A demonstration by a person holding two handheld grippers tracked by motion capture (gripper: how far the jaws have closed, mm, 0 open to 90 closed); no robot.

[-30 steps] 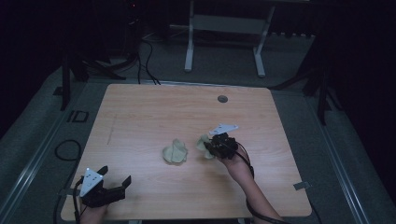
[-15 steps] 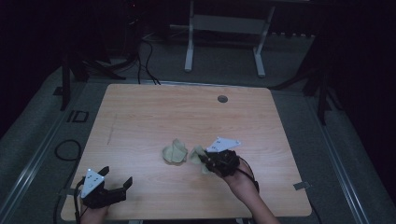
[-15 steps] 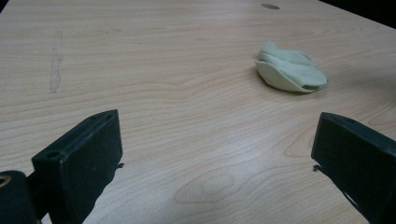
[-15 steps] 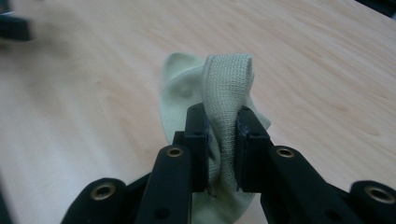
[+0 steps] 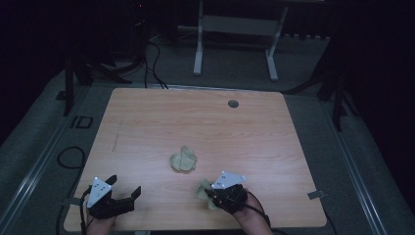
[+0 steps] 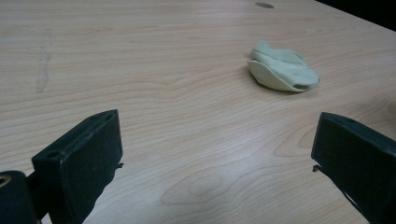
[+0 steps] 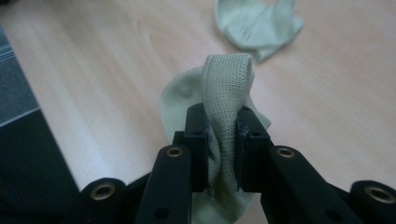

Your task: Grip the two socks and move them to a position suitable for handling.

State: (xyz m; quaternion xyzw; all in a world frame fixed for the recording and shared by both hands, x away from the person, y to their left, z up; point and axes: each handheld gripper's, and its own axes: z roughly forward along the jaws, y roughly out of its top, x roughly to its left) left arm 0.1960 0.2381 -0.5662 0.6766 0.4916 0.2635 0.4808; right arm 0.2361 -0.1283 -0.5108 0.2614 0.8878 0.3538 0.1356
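Note:
Two pale green socks are on the wooden table (image 5: 147, 122). One sock (image 5: 183, 159) lies crumpled near the table's middle, also seen in the left gripper view (image 6: 282, 67) and at the top of the right gripper view (image 7: 257, 23). My right gripper (image 5: 209, 193) is near the front edge, shut on the second sock (image 5: 202, 188). In its own view that gripper (image 7: 223, 128) pinches a fold of the knit sock (image 7: 226, 84), which stands up between the jaws. My left gripper (image 5: 125, 185) rests at the front left corner, and its own view shows it (image 6: 217, 140) open wide with nothing between its jaws.
A small round grommet hole (image 5: 233, 104) sits near the table's far edge. Behind the table stand a white frame's legs (image 5: 198, 49) and dark cables (image 5: 151, 58) on the grey floor. A piece of tape (image 5: 314, 195) marks the right front edge.
My right gripper has carried its sock toward the table's front edge, away from the crumpled sock. The left gripper has stayed put.

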